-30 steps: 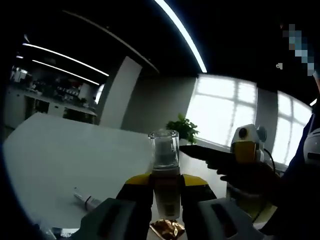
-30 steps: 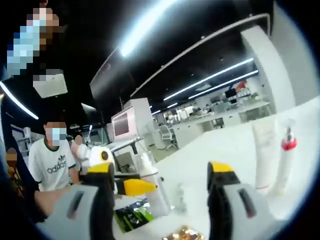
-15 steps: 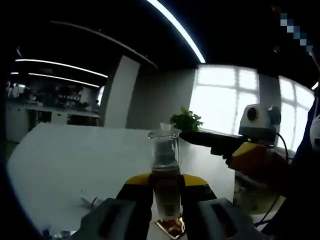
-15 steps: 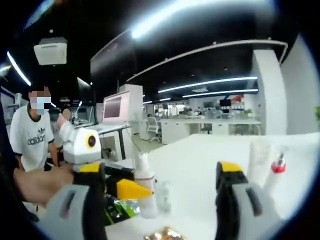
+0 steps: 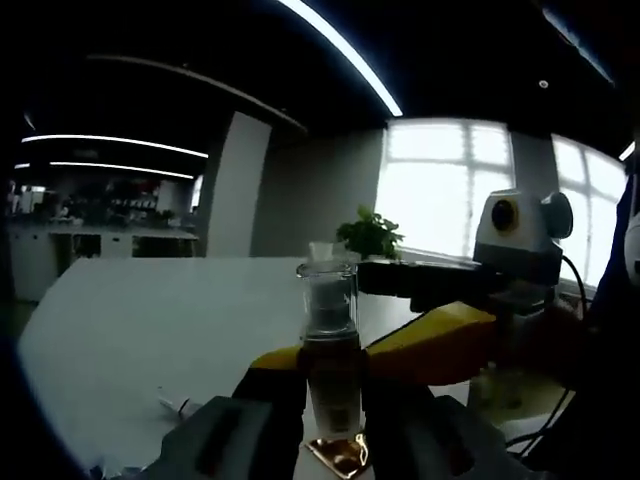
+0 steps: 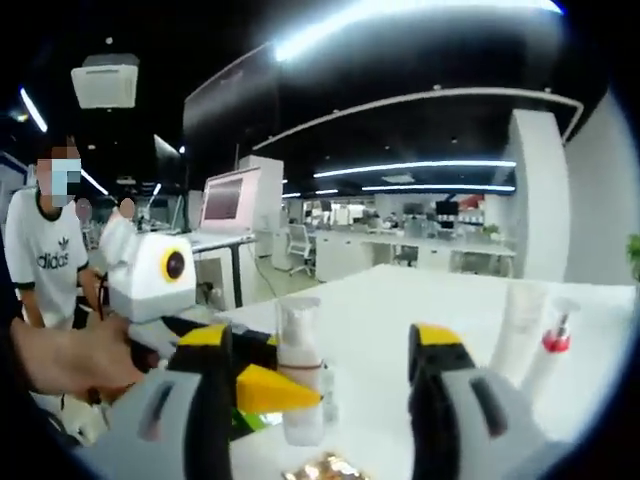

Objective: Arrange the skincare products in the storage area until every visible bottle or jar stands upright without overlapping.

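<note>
At the lower centre of the left gripper view, the left gripper (image 5: 333, 400) is clamped on a slim clear-capped bottle of amber liquid (image 5: 331, 355), its yellow-tipped jaws pressed to either side of the bottle's body; the bottle stands upright between them with its transparent cap above the jaws, seemingly so that it can be set down on its base on the white table (image 5: 150, 330); whether the base already touches the surface I cannot tell. A shiny gold-foil object (image 5: 338, 455) lies at the bottom edge just under the bottle.

In the right gripper view, the right gripper (image 6: 315, 400) has its jaws spread wide with nothing between them, at the lower centre of the frame; it appears held ready beside the work rather than engaged. The same bottle appears there at centre-left, pinched by the other gripper's yellow tips. At the right of that frame a white squeeze tube (image 6: 518, 320) and a slender white pump bottle with a red collar (image 6: 553, 340) stand upright, close together, well apart from the held bottle; they look already arranged.
</note>
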Available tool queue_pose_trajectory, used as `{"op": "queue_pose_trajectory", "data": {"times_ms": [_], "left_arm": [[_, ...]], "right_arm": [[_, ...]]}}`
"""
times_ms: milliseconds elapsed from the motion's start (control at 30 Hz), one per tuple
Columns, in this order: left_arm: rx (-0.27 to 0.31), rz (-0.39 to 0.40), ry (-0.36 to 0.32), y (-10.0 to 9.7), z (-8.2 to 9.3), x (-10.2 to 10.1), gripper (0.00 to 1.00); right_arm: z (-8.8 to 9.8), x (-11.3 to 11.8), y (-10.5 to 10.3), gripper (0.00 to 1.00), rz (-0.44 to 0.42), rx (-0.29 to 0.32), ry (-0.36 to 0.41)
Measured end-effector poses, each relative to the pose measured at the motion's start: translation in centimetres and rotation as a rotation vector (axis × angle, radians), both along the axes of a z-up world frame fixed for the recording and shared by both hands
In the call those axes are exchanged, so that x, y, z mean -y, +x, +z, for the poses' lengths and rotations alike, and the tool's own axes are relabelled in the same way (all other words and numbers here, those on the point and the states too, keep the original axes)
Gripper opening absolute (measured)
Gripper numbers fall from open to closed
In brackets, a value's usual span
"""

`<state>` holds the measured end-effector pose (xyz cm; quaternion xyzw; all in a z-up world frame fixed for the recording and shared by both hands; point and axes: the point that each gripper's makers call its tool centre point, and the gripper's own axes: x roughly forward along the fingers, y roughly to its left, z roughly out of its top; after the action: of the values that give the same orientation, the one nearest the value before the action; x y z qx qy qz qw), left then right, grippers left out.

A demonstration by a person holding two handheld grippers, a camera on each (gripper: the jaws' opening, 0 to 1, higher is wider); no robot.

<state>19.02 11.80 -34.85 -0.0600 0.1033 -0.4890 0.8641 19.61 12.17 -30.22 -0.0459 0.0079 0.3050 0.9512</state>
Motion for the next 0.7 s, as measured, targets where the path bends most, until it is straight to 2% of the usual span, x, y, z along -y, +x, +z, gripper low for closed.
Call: {"op": "queue_pose_trajectory", "data": {"times_ms": [167, 467, 700], "left_arm": [[0.013, 0.004, 0.004, -0.1, 0.4, 0.0, 0.20], [0.030, -0.006, 0.023, -0.3, 0.5, 0.5, 0.20], [0.051, -0.004, 0.046, -0.3, 0.5, 0.7, 0.20]], "right_arm": [[0.6, 0.0, 0.0, 0.54, -0.005, 0.019, 0.012], [0.7, -0.8, -0.1, 0.44, 0.018, 0.028, 0.002], [1.0, -0.9, -0.3, 0.30, 0.031, 0.037, 0.013]]}}
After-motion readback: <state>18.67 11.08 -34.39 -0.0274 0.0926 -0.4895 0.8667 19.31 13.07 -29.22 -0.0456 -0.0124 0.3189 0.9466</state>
